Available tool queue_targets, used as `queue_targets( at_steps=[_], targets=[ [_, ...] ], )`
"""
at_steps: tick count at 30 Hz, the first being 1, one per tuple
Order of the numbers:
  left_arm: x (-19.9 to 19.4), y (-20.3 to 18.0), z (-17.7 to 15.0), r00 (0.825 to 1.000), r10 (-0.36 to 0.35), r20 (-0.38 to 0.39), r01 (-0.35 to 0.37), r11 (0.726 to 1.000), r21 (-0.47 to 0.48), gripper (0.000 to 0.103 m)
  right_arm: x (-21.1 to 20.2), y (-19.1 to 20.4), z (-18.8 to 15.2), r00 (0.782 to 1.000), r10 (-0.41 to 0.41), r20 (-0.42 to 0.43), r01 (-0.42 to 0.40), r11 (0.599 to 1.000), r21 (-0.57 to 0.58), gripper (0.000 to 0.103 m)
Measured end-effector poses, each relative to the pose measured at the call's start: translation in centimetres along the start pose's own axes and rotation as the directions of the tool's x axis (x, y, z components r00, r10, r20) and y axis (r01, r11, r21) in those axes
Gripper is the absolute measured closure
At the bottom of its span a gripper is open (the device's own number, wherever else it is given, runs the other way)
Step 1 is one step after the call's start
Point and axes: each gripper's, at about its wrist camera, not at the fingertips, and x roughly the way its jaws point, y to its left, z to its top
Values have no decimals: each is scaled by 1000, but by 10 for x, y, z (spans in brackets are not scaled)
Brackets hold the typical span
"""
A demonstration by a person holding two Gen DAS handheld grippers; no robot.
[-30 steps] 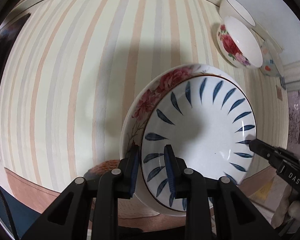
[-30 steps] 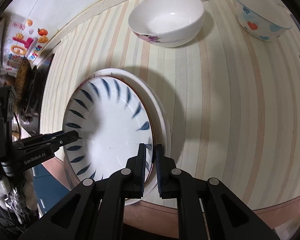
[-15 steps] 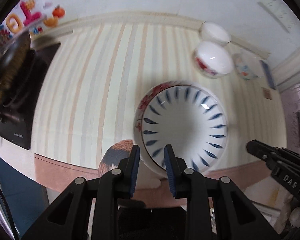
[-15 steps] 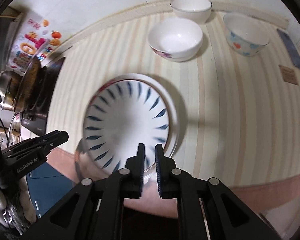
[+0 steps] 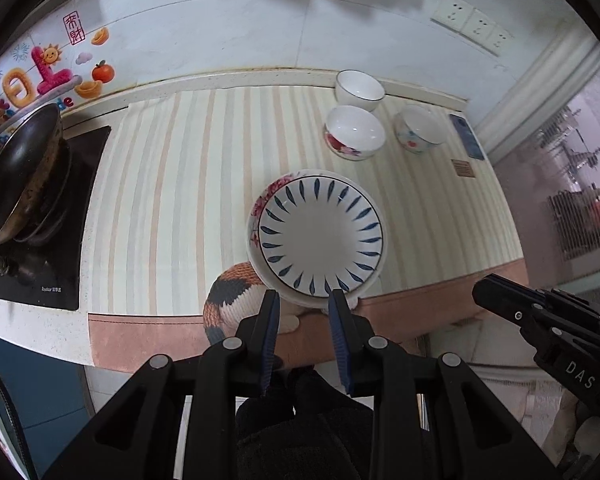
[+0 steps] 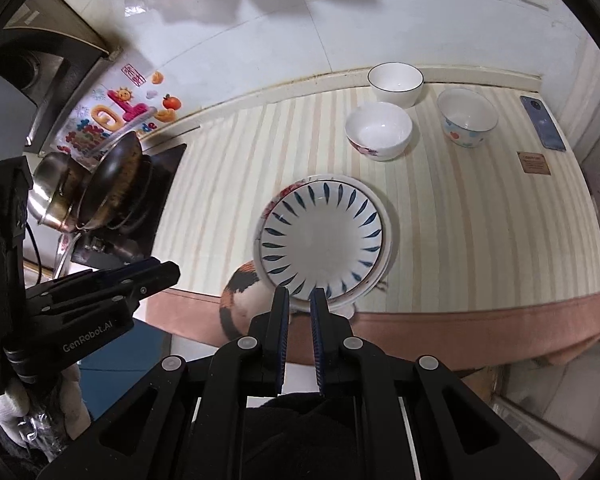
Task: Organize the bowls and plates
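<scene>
Readable: "GenRobot.AI" on left tool [image 6: 168, 276] body, "DAS" on right tool [image 5: 480, 292] body; hob label too small to make out. Blue-leaf plate [image 5: 320, 240] stacked inside floral-rimmed plate [image 5: 256, 216] near front edge of striped counter [image 5: 172, 200]. Three bowls grouped behind: dark-rimmed bowl [image 5: 359, 89], rose bowl [image 5: 354, 131], heart-print bowl [image 5: 418, 128]. Both tools now pulled back and raised off the plates versus a second ago; left fingers apart and empty, right fingers narrowly parted, gripping nothing.

The blue plate [image 5: 320, 236] hides most of the floral plate [image 5: 260, 210] beneath. The plates cover part of the cat [image 5: 230, 304].
</scene>
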Motion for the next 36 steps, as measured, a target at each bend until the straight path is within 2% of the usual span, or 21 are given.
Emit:
queue_targets(
  at_steps=[4,6,7,8,10,11,14,18,24,29,33,36],
  targets=[
    [-4,0,-3,1000,-28,2,28,999,20,80,-13,7,-14,1000,3,15,-3,999,42,90],
    [-1,0,0,999,-37,10,37,999,19,75,-16,4,-16,999,7,33,-10,998,69,90],
    [2,0,4,999,-37,12,37,999,14,74,-15,1,-16,999,5,35,-8,997,77,83],
    [6,1,8,999,-44,6,44,999,6,74,-14,-1,-15,1000,-5,30,3,996,85,65],
    [16,1,20,998,-58,1,58,998,-15,74,-7,-16,-11,999,-12,35,8,993,121,46],
    [21,1,27,998,-60,3,60,998,-28,74,-2,-24,-7,999,-5,36,0,991,137,45],
    [44,1,57,999,-53,8,53,996,-74,74,14,-47,10,999,7,34,-13,982,187,45],
    [83,1,102,998,-62,-13,60,989,-138,74,40,-81,49,999,-6,35,-1,979,202,45],
    [168,-4,167,995,-51,-85,30,972,-233,74,100,-144,137,1000,7,12,-9,978,208,45],
    [242,-5,203,981,-88,-172,29,948,-318,74,166,-186,196,997,46,-56,-35,982,185,47],
    [274,-4,217,975,-126,-185,53,933,-357,74,215,-207,225,987,91,-133,-66,981,182,54],
    [288,-6,227,975,-138,-172,71,935,-346,74,242,-214,236,978,112,-175,-81,982,172,62]
  ],
)
